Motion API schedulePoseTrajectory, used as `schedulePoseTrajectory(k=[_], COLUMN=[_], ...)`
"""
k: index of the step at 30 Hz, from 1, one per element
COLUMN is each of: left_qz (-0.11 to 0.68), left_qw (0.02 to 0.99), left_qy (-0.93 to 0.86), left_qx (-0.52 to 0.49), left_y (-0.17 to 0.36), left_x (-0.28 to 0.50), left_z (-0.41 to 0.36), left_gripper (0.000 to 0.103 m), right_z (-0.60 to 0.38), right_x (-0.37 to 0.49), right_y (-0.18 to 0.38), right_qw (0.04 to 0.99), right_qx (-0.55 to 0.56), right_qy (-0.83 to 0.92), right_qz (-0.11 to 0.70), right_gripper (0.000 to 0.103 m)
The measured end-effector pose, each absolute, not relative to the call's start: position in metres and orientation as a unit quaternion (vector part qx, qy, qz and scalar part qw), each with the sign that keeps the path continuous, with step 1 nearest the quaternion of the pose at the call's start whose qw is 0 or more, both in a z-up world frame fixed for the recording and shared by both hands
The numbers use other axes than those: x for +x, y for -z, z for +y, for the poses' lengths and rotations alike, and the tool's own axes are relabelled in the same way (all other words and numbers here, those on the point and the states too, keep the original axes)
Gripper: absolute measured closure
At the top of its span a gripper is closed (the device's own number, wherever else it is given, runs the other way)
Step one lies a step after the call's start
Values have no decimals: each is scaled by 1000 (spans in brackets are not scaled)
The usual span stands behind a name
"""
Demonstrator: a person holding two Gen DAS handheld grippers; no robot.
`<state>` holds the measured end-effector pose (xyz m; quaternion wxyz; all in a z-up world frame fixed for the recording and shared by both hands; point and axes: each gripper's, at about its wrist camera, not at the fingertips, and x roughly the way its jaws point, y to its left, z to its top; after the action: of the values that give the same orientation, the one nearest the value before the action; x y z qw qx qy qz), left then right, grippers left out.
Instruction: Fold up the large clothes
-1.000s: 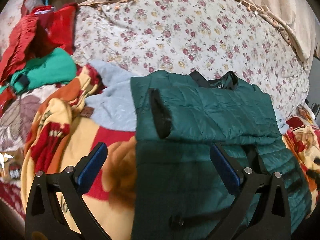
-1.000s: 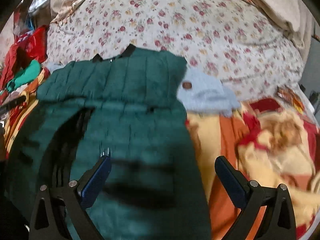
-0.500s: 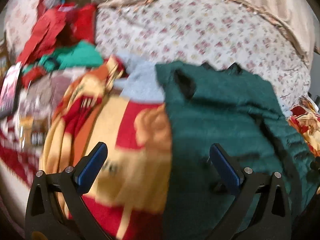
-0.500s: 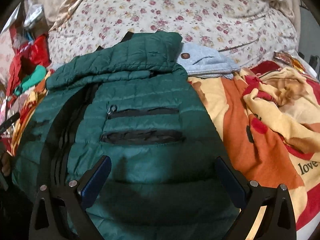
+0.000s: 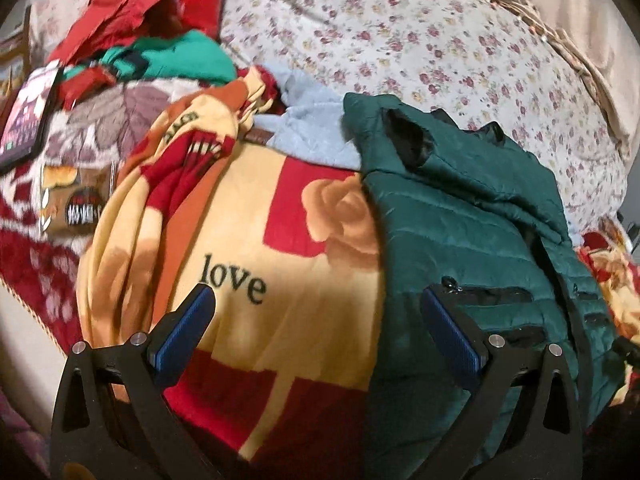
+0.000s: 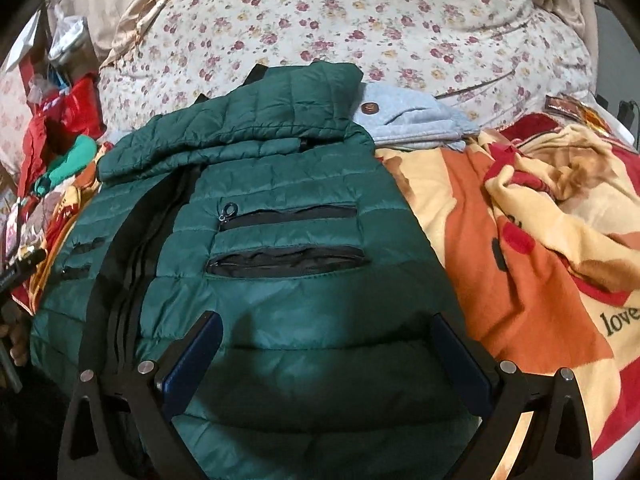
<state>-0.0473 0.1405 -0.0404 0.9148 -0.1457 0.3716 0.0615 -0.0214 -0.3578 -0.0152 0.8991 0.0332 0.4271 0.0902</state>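
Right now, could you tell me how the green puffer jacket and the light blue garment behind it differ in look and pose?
The green puffer jacket is dark, quilted and shiny, while the light blue garment is pale, soft and matte. The jacket lies spread out, its top folded down and its black zip pockets showing; the blue garment is bunched and partly hidden under the jacket's shoulder, showing one brown button. Both rest on the patterned blanket.

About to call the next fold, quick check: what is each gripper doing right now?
Left gripper: open, holding nothing, over the love blanket beside the green jacket.
Right gripper: open, holding nothing, over the green jacket's lower part.
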Motion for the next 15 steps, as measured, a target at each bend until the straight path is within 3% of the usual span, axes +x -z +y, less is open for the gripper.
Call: schedulePoseTrajectory(k=[15], left_qz=[431], left_qw=[874], left_qy=[-25], left_qx=[-223], left_y=[70], left_x=[-43], left_z=[144], left_gripper=[1], right_z=[-360], right_x=[-23], right_y=[22], right_qw=[893], right_qx=[42], right_qy=[-88], right_qz=[439], right_gripper=[0])
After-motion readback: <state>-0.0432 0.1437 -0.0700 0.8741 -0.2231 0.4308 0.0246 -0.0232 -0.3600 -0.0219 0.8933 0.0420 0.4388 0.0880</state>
